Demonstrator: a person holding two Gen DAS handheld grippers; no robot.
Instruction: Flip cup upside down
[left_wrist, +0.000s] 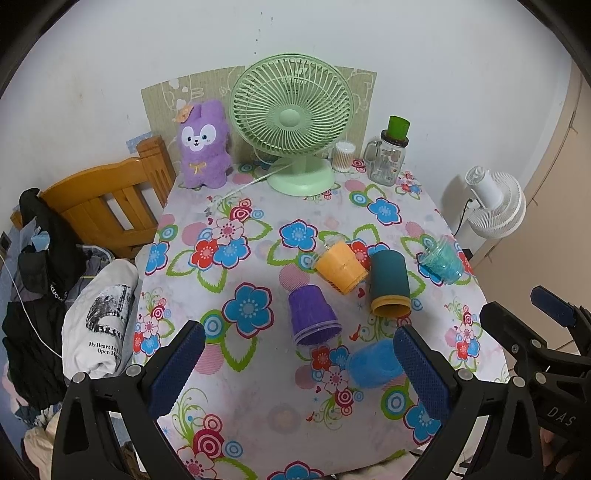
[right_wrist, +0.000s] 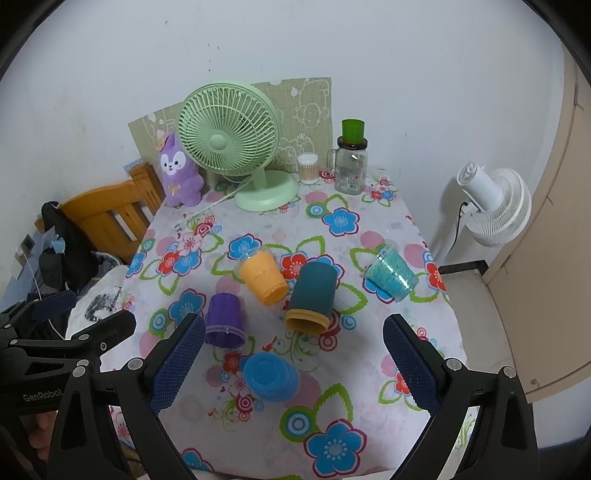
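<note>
Several cups sit on the flowered tablecloth (left_wrist: 258, 406) (right_wrist: 369, 387). A purple cup (left_wrist: 312, 317) (right_wrist: 225, 319), an orange cup (left_wrist: 340, 266) (right_wrist: 264, 275), a dark teal cup with a yellow rim (left_wrist: 389, 282) (right_wrist: 312, 295) and a clear teal cup (left_wrist: 443, 260) (right_wrist: 391, 273) lie tilted or on their sides. A blue cup (left_wrist: 373, 363) (right_wrist: 271, 376) stands upside down nearest me. My left gripper (left_wrist: 299, 363) is open and empty above the table's near edge, left of the blue cup. My right gripper (right_wrist: 293, 360) is open and empty, with the blue cup between its fingers' lines.
At the back stand a green fan (left_wrist: 291, 118) (right_wrist: 229, 133), a purple plush toy (left_wrist: 203, 144), a cotton swab jar (left_wrist: 344, 155) and a glass jar with a green cap (left_wrist: 391, 155) (right_wrist: 351, 162). A wooden chair (left_wrist: 107, 206) with clothes stands left, a white fan (right_wrist: 495, 203) right.
</note>
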